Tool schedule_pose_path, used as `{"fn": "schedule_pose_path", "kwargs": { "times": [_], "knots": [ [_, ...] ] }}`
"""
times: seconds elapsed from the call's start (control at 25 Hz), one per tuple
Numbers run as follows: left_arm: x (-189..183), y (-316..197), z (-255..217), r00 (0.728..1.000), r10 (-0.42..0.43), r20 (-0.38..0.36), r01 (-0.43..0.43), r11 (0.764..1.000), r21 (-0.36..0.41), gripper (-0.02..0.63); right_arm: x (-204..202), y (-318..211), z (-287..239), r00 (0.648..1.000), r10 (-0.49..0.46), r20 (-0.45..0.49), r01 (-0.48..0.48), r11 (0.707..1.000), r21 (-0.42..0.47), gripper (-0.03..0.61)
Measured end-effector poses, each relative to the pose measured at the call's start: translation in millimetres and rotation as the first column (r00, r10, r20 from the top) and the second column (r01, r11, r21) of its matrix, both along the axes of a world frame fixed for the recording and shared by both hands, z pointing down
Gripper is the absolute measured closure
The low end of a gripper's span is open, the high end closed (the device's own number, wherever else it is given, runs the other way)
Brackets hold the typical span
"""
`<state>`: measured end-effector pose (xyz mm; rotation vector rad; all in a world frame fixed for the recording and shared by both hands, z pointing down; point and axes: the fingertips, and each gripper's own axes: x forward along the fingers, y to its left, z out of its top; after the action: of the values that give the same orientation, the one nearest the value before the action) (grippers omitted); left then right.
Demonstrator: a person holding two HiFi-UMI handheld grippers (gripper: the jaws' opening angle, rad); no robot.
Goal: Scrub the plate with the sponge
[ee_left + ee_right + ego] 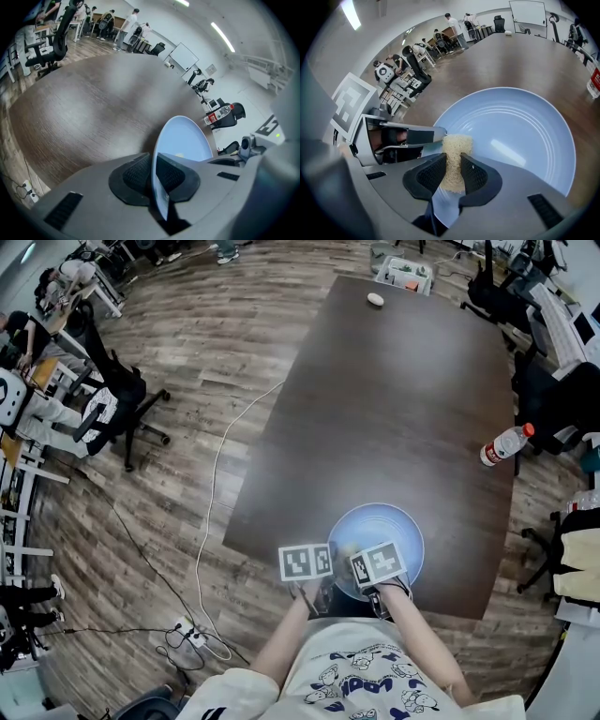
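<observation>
A pale blue plate (394,526) lies at the near edge of the dark table. My left gripper (153,175) is shut on the plate's (183,140) rim, which runs edge-on between its pads. My right gripper (451,171) is shut on a pale yellow sponge (453,159), squeezed thin between the pads, with its free end resting on the plate's (511,136) near left side. In the head view both grippers sit side by side over the plate's near rim, the left (319,570) beside the right (367,577). The left gripper's finger (408,136) shows next to the sponge in the right gripper view.
The long dark table (403,399) stretches away from me. A plastic bottle with a red cap (504,443) lies at its right edge, and a small white object (375,299) sits at the far end. Office chairs (112,399) and a white cable (216,484) are on the wooden floor at left.
</observation>
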<state>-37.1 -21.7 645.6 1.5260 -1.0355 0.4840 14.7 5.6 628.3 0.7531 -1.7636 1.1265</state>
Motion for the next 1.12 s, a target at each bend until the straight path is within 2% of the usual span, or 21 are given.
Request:
{"fn": "schedule_pose_path", "kwargs": {
  "times": [0.8, 1.12],
  "knots": [
    [-1, 0, 0, 1.000, -0.002, 0.003, 0.002, 1.000, 0.000, 0.586, 2, -42, 2, 0.999, 0.044, -0.030, -0.041, 0.995, 0.086, 0.479],
    [0, 0, -2, 1.000, 0.000, 0.008, 0.000, 1.000, 0.000, 0.586, 17, -64, -2, 0.995, 0.076, -0.061, -0.067, 0.988, 0.140, 0.479]
  ]
}}
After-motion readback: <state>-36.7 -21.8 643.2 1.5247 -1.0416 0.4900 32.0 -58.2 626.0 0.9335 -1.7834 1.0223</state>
